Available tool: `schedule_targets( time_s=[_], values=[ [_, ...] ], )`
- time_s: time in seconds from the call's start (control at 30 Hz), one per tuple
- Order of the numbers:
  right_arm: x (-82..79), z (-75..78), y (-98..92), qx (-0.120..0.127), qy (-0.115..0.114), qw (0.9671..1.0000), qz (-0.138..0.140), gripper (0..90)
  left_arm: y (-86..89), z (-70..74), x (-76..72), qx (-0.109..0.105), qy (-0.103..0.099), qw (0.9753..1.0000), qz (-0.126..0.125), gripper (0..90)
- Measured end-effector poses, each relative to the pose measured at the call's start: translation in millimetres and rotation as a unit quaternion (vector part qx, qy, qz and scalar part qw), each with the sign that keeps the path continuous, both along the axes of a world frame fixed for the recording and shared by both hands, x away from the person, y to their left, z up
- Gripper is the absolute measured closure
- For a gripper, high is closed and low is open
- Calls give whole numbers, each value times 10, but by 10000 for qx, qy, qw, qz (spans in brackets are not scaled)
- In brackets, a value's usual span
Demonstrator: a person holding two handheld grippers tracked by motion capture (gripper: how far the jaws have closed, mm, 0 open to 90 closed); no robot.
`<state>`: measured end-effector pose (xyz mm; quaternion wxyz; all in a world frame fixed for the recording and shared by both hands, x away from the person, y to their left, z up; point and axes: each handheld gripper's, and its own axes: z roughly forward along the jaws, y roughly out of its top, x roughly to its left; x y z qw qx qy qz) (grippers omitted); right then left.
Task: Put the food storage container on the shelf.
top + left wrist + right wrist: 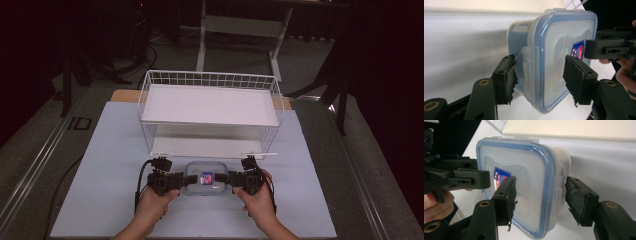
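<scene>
Hand-held grippers (186, 181) (228, 180) astride clear, blue-rimmed, seemingly empty container (206, 178)

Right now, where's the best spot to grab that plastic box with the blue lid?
Probably at its two short ends, one gripper from each side. The food container lies flat, wide and slippery, and each end has a lid latch jaws can close around, as the left gripper and right gripper straddle now.

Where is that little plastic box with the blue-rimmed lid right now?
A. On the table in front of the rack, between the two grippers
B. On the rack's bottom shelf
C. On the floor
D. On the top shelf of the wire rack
A: the high view shows the box on the table before the rack, left gripper and right gripper at its ends.
</scene>
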<state>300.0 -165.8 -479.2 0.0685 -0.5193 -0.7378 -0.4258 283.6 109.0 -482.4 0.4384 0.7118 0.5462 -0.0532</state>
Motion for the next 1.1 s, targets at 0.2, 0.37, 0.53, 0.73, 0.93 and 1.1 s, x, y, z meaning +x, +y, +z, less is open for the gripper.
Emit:
schedule_targets(
  time_s=[0.2, 0.37, 0.53, 0.73, 0.93, 1.1],
  values=[
    [175, 78, -35, 91, -190, 9997, -152, 427, -40, 68, 166, 3, -179, 9998, 30, 448],
    [306, 75, -46, 120, -237, 9993, -250, 426, -54, 32, 297, -42, -230, 9997, 71, 448],
    [422, 1, -27, 150, -255, 9990, -346, 424, -29, -26, 456, -61, -105, 9999, 94, 448],
    [565, -45, 10, 213, -274, 9982, -487, 422, -2, -92, 580, -122, -175, 9996, 176, 448],
    [660, -131, 31, 261, -295, 9972, -634, 415, 1, -170, 666, -151, -213, 9993, 252, 448],
    [709, -170, 36, 243, -402, 9965, -689, 415, -2, -233, 736, -204, -234, 9992, 265, 448]
  ],
)
